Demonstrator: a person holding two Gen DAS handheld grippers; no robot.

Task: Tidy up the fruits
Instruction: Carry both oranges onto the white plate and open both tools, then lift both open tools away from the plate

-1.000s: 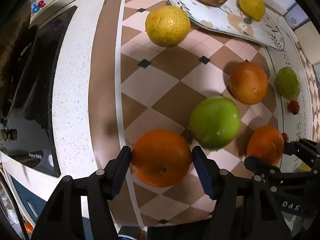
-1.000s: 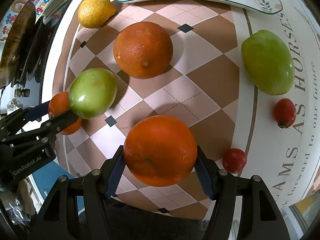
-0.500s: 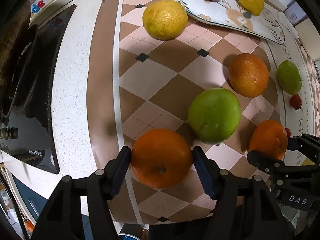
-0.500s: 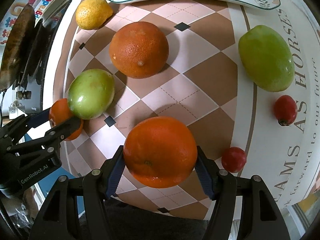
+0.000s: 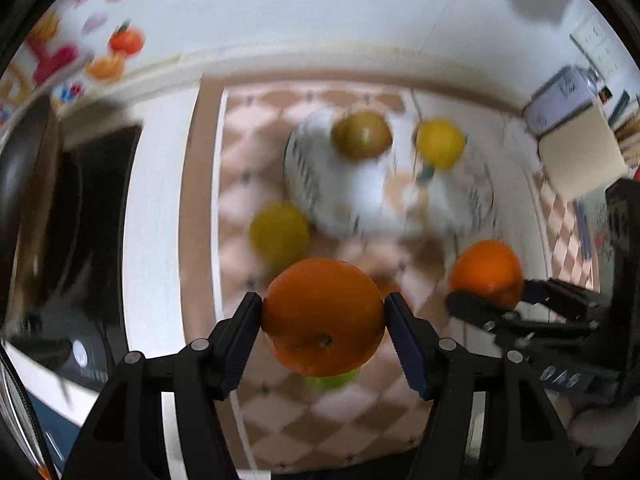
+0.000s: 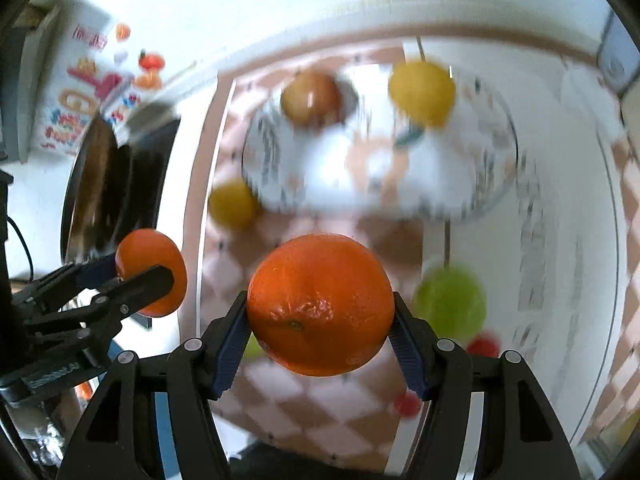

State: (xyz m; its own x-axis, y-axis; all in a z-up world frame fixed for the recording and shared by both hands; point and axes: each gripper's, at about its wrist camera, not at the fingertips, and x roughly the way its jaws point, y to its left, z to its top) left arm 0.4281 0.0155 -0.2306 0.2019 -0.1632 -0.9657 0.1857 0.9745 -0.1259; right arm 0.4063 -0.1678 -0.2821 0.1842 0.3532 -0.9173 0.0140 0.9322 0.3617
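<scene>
My left gripper (image 5: 323,320) is shut on an orange (image 5: 324,316) and holds it in the air above the checkered cloth (image 5: 248,168). My right gripper (image 6: 320,314) is shut on another orange (image 6: 320,304), also lifted. Each gripper with its orange shows in the other's view: the right one (image 5: 486,274), the left one (image 6: 154,272). The patterned plate (image 5: 360,196) lies ahead and holds a brownish fruit (image 5: 362,134) and a lemon (image 5: 440,142). It also shows in the right wrist view (image 6: 340,168). Both views are motion-blurred.
A yellow citrus (image 5: 278,232) lies on the cloth left of the plate. A green fruit (image 6: 450,300) and small red fruits (image 6: 482,346) lie at the right. A dark stove top (image 5: 80,216) with a pan (image 6: 96,184) is at the left. The wall runs behind.
Both grippers have lifted their oranges off the cloth and tilted up toward the plate. The view now shows the wall and the whole plate; the loose fruits lie lower and farther away.
</scene>
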